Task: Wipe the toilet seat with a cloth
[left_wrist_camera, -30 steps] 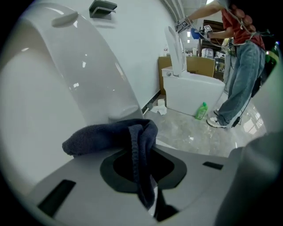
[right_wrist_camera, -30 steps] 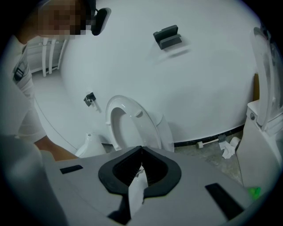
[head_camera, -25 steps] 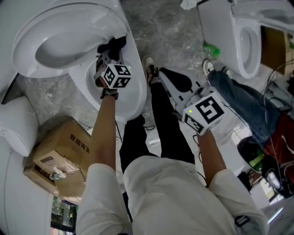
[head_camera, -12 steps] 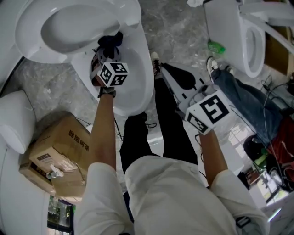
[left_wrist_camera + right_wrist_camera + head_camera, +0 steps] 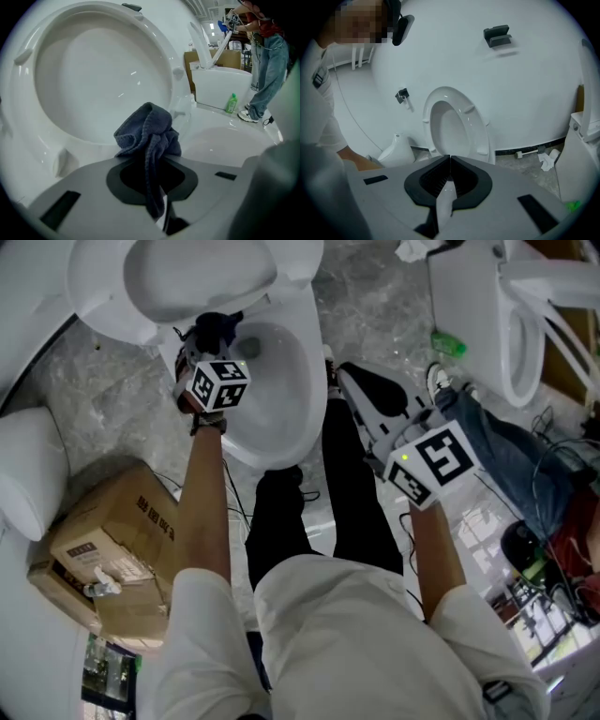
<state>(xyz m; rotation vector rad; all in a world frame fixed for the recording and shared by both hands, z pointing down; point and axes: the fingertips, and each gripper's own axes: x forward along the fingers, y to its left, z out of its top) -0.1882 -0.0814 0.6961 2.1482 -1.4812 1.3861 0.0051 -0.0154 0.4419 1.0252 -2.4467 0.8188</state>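
Observation:
A white toilet stands with its seat (image 5: 178, 282) (image 5: 93, 70) raised above the open bowl (image 5: 277, 371). My left gripper (image 5: 202, 348) (image 5: 150, 161) is shut on a crumpled dark blue cloth (image 5: 217, 329) (image 5: 147, 133). The cloth sits at the back left of the bowl rim, just under the raised seat. It hides the fingertips. My right gripper (image 5: 345, 373) (image 5: 450, 157) hangs to the right of the bowl, above the person's legs. It is shut with nothing in it. In the right gripper view it faces the raised seat (image 5: 457, 126) from a distance.
A cardboard box (image 5: 112, 540) lies on the floor at the left beside a white ceramic piece (image 5: 28, 474). A second toilet (image 5: 487, 315), a green bottle (image 5: 448, 343) and a person in jeans (image 5: 497, 437) are at the upper right. Cables (image 5: 562, 549) lie at the right.
My left gripper has slid the cloth leftward across the back of the bowl, closer to the raised seat. The right gripper has shifted a little and stays shut.

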